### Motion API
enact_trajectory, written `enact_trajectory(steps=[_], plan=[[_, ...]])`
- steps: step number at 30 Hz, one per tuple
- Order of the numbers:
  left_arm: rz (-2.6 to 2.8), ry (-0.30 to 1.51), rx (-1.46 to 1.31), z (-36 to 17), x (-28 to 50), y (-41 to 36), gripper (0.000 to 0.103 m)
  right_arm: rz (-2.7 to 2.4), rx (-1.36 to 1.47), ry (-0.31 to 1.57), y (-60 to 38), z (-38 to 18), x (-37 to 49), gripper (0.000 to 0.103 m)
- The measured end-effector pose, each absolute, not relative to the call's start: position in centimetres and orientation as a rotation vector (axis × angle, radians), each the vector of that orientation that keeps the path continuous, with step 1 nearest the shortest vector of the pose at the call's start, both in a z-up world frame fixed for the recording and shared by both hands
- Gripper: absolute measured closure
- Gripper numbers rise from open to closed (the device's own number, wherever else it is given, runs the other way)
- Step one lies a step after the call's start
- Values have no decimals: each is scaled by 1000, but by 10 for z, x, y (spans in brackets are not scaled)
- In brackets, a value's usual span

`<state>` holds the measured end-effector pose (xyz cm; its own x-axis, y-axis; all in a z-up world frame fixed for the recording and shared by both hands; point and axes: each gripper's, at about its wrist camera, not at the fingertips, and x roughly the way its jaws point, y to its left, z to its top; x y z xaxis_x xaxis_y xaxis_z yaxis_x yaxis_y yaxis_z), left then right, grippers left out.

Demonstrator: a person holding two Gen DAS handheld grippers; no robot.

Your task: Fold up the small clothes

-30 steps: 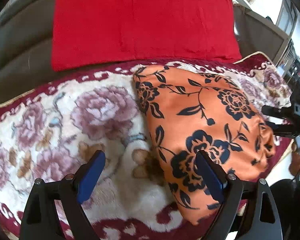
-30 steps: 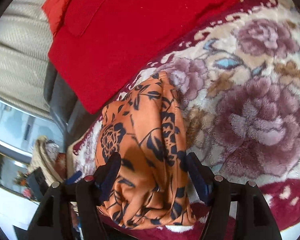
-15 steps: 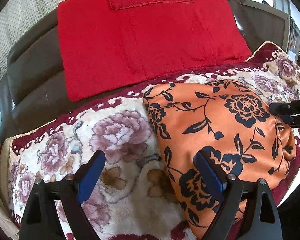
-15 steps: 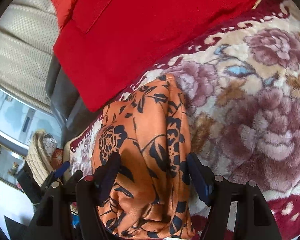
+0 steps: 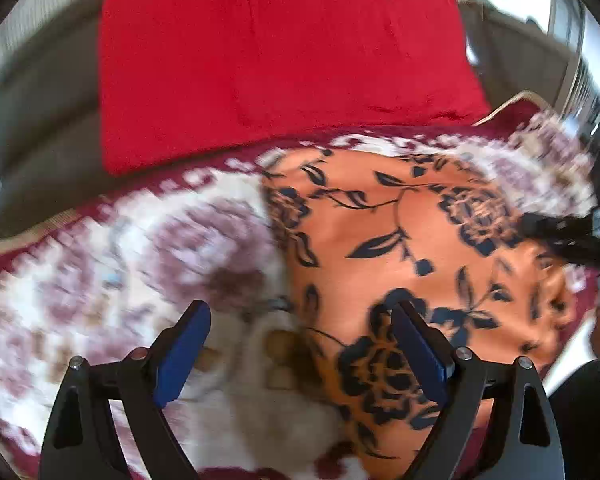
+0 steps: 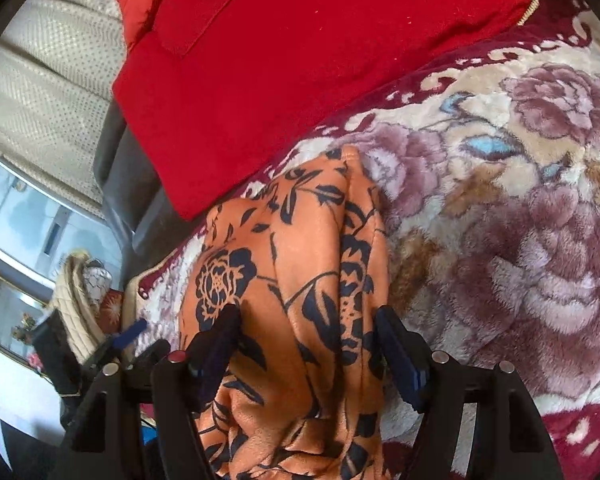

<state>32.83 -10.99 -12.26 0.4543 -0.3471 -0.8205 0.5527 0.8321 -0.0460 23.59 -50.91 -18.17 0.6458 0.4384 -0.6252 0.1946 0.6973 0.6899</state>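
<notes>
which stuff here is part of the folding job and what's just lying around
Part of the job:
orange floral garment
left gripper
right gripper

Just lying about:
red cushion
floral plush blanket
dark sofa

Your left gripper (image 5: 300,344) is a black frame of two angular arms with triangular cut-outs, each arm ending in a flat blue pad on its inner face, and silver screw heads sit along the top of the linkage. Your right gripper (image 6: 306,344) has the same black arms and dark blue pads, but one of its silver-looking fasteners is red.
</notes>
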Motion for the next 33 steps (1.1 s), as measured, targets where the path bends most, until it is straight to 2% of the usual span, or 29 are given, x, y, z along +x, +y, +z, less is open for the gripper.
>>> enact_trajectory(steps=[9, 11, 18, 22, 27, 33], plan=[[-747, 1154, -82, -159, 358, -98, 11, 208, 1007, 886, -530, -213, 242, 25], [-801, 1193, -144, -168, 358, -100, 11, 227, 1038, 891, -531, -218, 245, 21], [-867, 1248, -186, -182, 357, -113, 9, 337, 1057, 910, -514, -224, 259, 14], [-888, 1263, -218, -189, 360, -114, 9, 354, 1031, 882, -504, -220, 265, 4], [-902, 1255, -231, -191, 360, -118, 9, 363, 973, 861, -490, -213, 266, 6], [-898, 1218, -208, -184, 357, -126, 22, 333, 873, 853, -473, -203, 268, 19]])
